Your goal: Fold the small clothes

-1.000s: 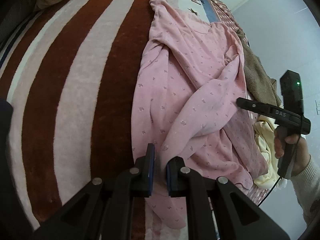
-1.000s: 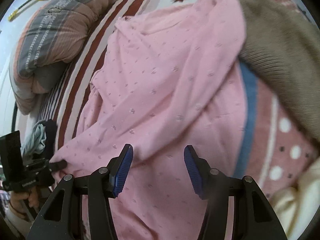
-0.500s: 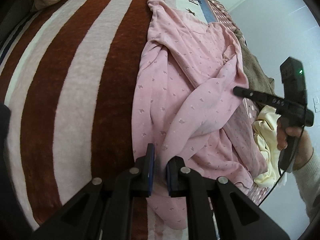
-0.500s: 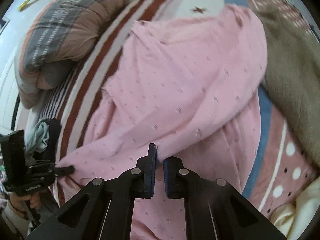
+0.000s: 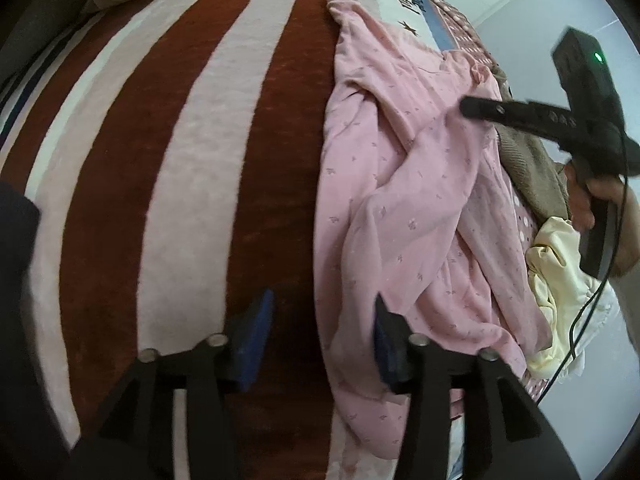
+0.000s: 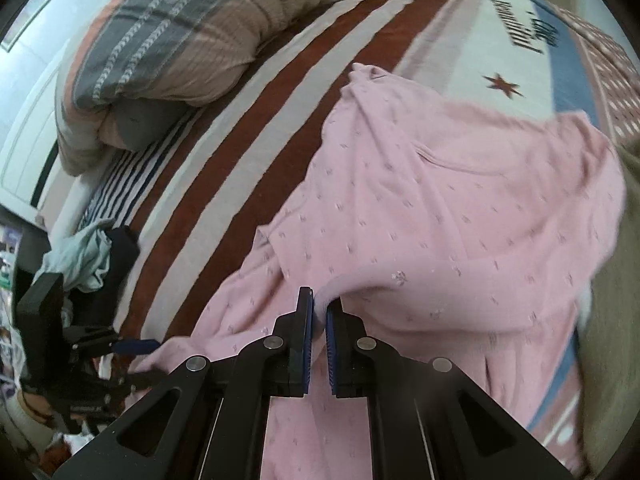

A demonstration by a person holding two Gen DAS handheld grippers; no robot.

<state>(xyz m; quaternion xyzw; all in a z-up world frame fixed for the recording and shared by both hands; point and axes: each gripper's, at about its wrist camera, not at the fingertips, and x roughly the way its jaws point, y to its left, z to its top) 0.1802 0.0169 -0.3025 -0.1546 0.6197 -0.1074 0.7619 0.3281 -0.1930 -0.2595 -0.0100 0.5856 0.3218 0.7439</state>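
A pink dotted garment [image 5: 400, 200] lies crumpled along a red and white striped blanket [image 5: 180, 160]. My left gripper [image 5: 320, 320] stands over the garment's near edge with its jaws opening. The fabric's edge lies loose by the right finger and neither pad presses on it. My right gripper [image 6: 319, 304] is shut on a raised fold of the pink garment [image 6: 440, 200]. In the left wrist view the right gripper [image 5: 468, 106] hangs over the garment's far part, held by a hand [image 5: 600, 196]. The left gripper [image 6: 144, 362] shows at the lower left of the right wrist view, by the sleeve end.
A brown knit garment [image 5: 532, 168] and a cream one [image 5: 556, 272] lie right of the pink one. A folded grey and pink striped quilt [image 6: 180, 40] sits at the head of the bed. Light blue and dark clothes [image 6: 92, 252] are piled at the bed's left edge.
My left gripper's jaws have opened and let go of the pink fabric. My right gripper shut on a fold, then carried it up and left across the garment while rolling.
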